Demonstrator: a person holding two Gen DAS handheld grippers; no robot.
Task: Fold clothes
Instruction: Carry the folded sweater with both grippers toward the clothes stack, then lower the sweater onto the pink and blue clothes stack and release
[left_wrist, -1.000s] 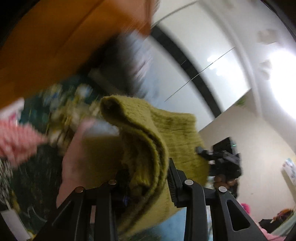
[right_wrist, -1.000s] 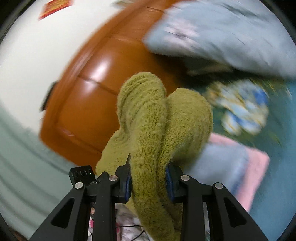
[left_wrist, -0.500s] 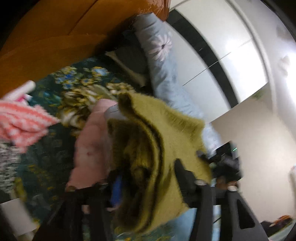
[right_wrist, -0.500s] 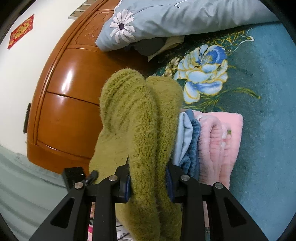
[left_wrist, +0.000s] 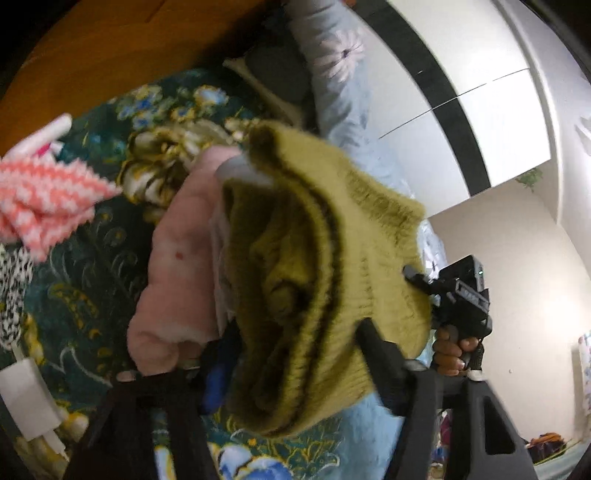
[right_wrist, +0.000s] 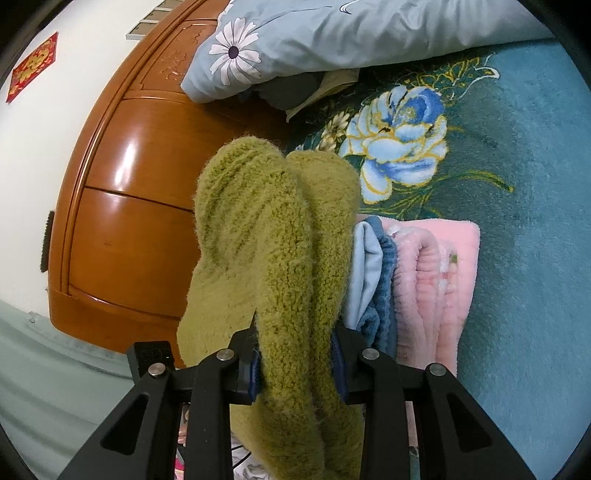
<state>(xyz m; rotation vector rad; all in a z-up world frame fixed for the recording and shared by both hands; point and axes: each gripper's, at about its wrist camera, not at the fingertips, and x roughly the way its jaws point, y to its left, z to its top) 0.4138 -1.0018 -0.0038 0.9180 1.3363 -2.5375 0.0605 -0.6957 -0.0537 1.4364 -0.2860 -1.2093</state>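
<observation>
- Left gripper (left_wrist: 295, 354): its fingers stand either side of the bunched edge of the green sweater (left_wrist: 325, 258); the frame is blurred, so I cannot tell whether they pinch the knit or only straddle it
- The sweater is already doubled into several layers (dark creases show between them in the left view) and is held just above, perhaps touching, a stack on the bed (right_wrist: 524, 155)
- That stack: a pink garment (right_wrist: 439, 273) at the bottom, a blue garment (right_wrist: 373, 266) on it, both folded, with the sweater's bulk right beside and partly over them
- Right gripper (right_wrist: 297, 360): fingers clamped on a thick fold of the sweater, knit bulging out above and below the pads
- The right gripper also shows in the left view, at the sweater's far side, with a hand (left_wrist: 452, 350) on its handle
- Step in hand, as I judge it: setting the folded sweater onto the stack
- Next move calls for lowering both ends level so the layers stay squared over the blue one, then letting go without dragging the knit
- A striped cloth (left_wrist: 48, 192) lies loose on the bed at the left, apart from the stack
</observation>
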